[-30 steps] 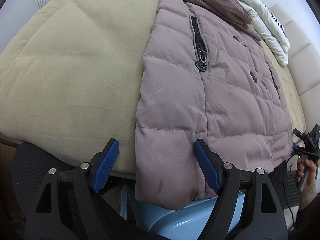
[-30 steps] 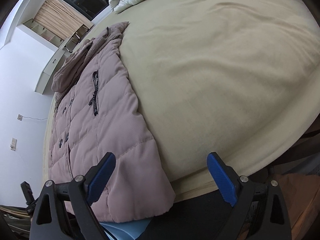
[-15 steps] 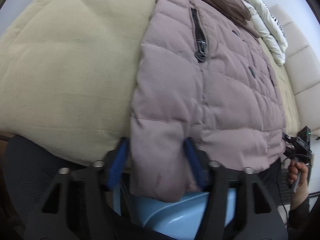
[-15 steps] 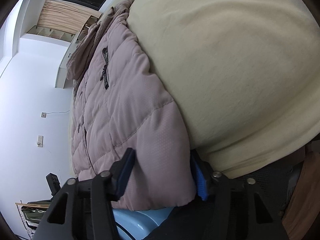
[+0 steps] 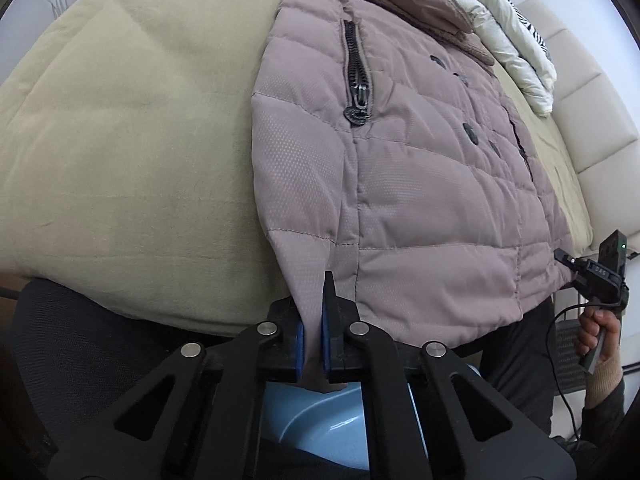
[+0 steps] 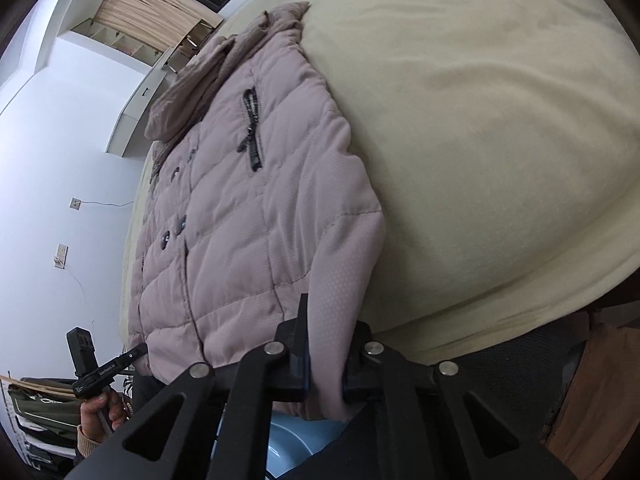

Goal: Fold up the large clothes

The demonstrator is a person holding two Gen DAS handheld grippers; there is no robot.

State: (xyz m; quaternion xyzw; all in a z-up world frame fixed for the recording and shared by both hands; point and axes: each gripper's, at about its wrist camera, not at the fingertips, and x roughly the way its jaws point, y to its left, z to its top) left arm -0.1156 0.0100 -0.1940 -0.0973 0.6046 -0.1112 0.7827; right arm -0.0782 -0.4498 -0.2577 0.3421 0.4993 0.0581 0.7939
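Note:
A mauve quilted puffer jacket (image 5: pixel 420 184) lies front-up on a beige bed (image 5: pixel 132 148), its hem hanging over the near edge. It has dark buttons, zipped pockets and a brown collar at the far end. My left gripper (image 5: pixel 313 344) is shut on the hem's left corner, pinching the fabric between blue pads. In the right wrist view the jacket (image 6: pixel 240 220) lies to the left, and my right gripper (image 6: pixel 326 364) is shut on the hem's right corner. The other gripper shows at the edge of each view.
A white duvet (image 5: pixel 508 36) is piled at the bed's far end by a cream padded headboard (image 5: pixel 592 120). A pale blue object (image 5: pixel 320 428) sits below the grippers. A wooden shelf (image 6: pixel 160 36) and white wall stand beyond the bed.
Both grippers went from wide open around the hem corners to shut on them. The hem corners are now pinched and drawn slightly toward me.

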